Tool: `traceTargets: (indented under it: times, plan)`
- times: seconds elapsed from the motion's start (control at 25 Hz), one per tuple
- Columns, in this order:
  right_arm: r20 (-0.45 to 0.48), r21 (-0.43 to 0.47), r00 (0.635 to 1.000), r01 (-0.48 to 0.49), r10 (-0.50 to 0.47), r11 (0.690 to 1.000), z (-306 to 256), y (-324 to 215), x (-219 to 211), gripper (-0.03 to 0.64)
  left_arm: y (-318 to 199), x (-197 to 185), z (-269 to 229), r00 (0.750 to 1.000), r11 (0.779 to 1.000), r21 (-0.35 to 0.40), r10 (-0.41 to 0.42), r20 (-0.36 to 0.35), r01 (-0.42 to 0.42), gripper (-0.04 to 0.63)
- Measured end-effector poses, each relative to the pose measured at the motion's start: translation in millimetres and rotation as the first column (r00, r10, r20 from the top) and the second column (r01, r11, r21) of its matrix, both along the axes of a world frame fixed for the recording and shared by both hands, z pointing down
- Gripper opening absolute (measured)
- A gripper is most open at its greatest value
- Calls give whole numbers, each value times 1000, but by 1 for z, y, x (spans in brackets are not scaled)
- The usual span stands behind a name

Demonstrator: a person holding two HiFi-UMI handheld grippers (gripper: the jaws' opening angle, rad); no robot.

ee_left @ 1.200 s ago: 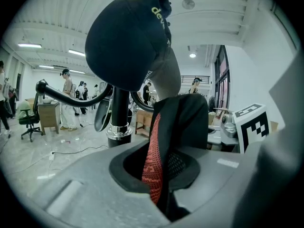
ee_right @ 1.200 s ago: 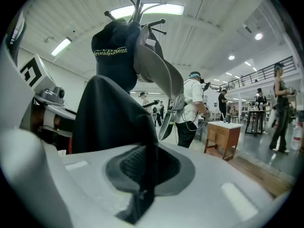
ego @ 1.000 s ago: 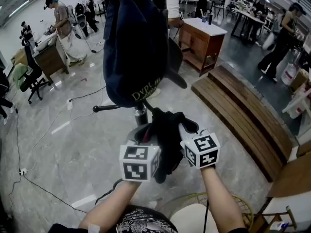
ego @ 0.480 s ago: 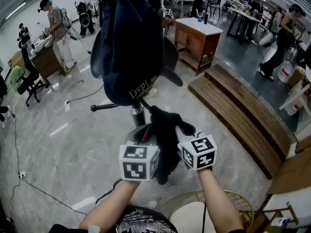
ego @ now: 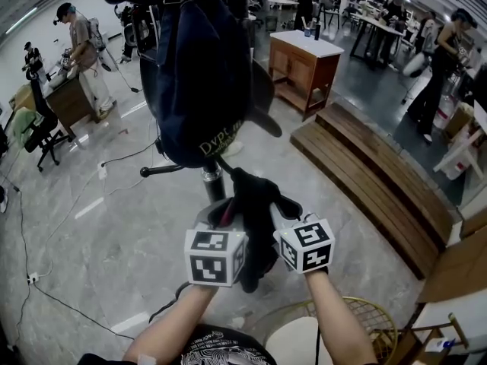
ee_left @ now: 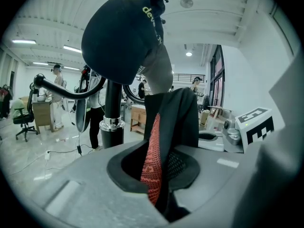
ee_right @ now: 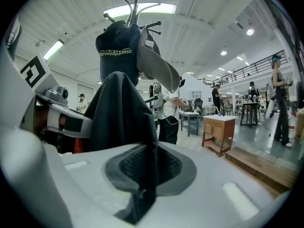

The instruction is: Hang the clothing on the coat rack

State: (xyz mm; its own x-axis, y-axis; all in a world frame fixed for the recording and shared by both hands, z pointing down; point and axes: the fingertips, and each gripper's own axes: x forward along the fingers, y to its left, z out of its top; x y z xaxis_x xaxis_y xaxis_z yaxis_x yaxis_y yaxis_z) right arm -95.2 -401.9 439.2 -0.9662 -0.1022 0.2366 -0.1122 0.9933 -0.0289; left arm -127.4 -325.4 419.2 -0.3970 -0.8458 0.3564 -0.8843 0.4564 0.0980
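Both grippers hold up a black garment with a red band just in front of the coat rack's pole. My left gripper is shut on the fabric at the red band. My right gripper is shut on a black fold beside it. The cloth fills both jaw gaps, as the left gripper view and the right gripper view show. A dark navy cap with pale lettering hangs on the rack above the garment. The rack's hooks spread out over the cap.
A low rack arm sticks out to the left of the pole. A wooden cabinet and a long wooden bench stand to the right. A wicker stool is by my feet. Cables cross the floor, and people work at desks behind.
Both grippers keep their hold on the garment in nearly the same place. Only the head view has drifted a little.
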Motion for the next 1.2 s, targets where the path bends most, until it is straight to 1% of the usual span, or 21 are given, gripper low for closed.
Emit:
traceTargets:
  times: [0.32,0.48,0.64,0.8,1.2]
  plan:
    - [12,6,999,-52,51,999,-1,2,9,51,-1,11,0,999,999,5,38,-3,-38,35]
    - [16,4,997,-74,74,997,-2,5,11,54,1,13,-4,998,998,18,56,-3,-56,57]
    - [16,10,995,-97,97,995,-2,7,15,60,5,17,-10,998,997,36,64,7,-65,94]
    - [21,5,993,-115,115,993,-3,8,19,66,6,22,-11,997,995,49,82,10,-83,111]
    - [27,-3,982,-188,188,982,-11,16,34,66,12,36,-23,989,985,83,149,17,-149,123]
